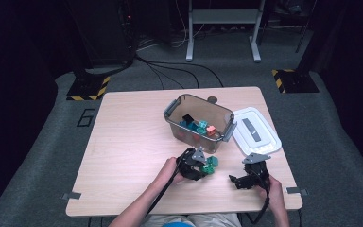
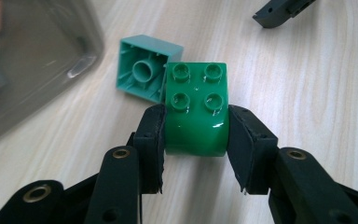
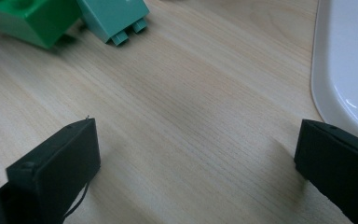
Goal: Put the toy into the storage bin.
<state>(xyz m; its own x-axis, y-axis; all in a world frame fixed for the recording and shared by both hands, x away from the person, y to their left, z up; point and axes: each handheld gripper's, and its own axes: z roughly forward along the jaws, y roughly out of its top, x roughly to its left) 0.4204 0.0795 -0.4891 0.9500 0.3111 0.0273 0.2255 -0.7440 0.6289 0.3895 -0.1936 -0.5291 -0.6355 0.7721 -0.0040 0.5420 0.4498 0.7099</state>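
Observation:
A dark green four-stud brick (image 2: pixel 196 112) rests on the wooden table (image 1: pixel 132 142), and my left gripper (image 2: pixel 196 128) is shut on it, one pad pressed to each side. Just behind it a teal brick (image 2: pixel 142 70) lies on its side, hollow underside showing. From above, the left gripper (image 1: pixel 203 166) and both bricks (image 1: pixel 211 165) sit in front of the bin. My right gripper (image 1: pixel 236 179) hovers low near the front right of the table, jaws wide apart and open (image 3: pixel 196 154) over bare wood. The green brick (image 3: pixel 32 21) and teal brick (image 3: pixel 112 16) lie ahead of it.
A clear grey bin (image 1: pixel 170 111) holding several coloured bricks stands mid-table; its wall (image 2: pixel 32 60) is close to the left gripper. The white lid (image 1: pixel 256 130) lies to the bin's right, its edge (image 3: pixel 349 56) beside the right gripper.

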